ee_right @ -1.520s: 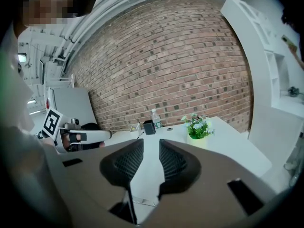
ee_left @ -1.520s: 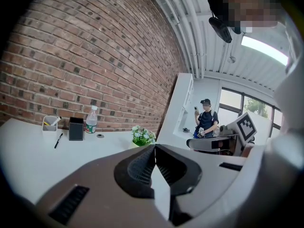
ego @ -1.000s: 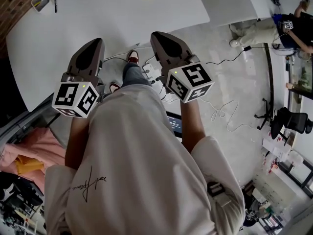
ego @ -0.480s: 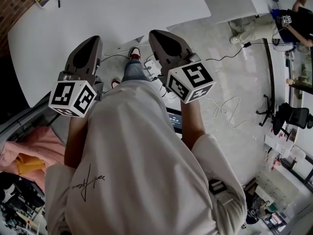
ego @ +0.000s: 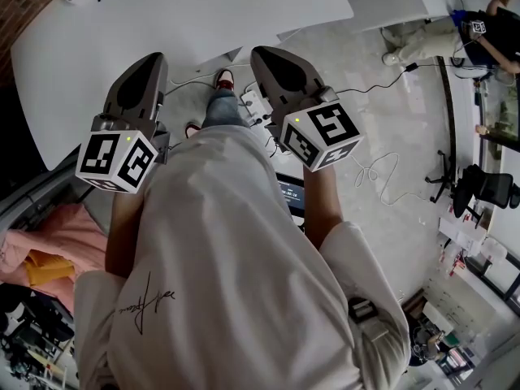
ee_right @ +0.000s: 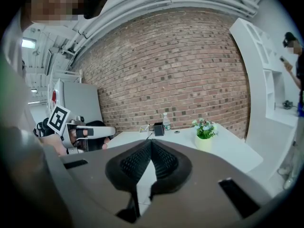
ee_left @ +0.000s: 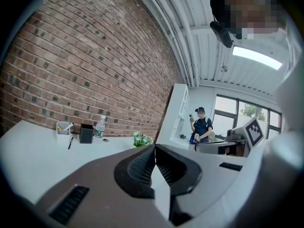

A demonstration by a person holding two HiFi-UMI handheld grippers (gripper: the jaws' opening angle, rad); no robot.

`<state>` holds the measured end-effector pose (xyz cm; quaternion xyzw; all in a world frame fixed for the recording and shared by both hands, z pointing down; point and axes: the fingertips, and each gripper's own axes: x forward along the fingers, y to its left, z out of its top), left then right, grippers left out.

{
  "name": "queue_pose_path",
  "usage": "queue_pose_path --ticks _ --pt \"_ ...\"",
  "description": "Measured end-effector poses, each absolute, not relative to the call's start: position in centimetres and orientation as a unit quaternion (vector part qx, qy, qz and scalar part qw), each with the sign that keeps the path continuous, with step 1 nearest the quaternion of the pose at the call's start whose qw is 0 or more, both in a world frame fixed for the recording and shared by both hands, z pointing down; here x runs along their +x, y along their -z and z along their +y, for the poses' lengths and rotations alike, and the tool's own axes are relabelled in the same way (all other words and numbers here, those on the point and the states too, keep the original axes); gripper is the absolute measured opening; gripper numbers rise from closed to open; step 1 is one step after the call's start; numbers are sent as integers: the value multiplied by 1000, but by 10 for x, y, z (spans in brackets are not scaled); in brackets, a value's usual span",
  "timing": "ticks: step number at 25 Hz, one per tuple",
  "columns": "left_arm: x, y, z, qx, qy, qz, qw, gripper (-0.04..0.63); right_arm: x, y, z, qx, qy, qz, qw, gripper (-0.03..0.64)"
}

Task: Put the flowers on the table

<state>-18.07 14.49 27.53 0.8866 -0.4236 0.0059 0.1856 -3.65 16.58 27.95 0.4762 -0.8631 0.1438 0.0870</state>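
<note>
Table [ego: 203,15], white, stretches ahead below a brick wall [ee_right: 180,70]. Near its edge hover the left gripper [ee_left: 154,147] and right gripper [ee_right: 151,141], each with jaws pressed together, gripping nothing. Flowers [ee_right: 204,126] stand upright, stems vertical, in a pale pot [ee_right: 204,143] on the table, well apart from both.

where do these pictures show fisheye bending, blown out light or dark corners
Left gripper view: fisheye, the red brick wall curves and the long ceiling light panel is blown out. Right gripper view: same bending, black corners, the small yellow pot of flowers looks sharp. Head view: the large white table is washed out.
</note>
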Motion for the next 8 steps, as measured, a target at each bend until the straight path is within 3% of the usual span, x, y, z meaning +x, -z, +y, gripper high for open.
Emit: queue_pose_path --ticks 8 --pt "-180 -274 143 886 0 -424 186 6 -28 -280 169 482 -144 -860 88 25"
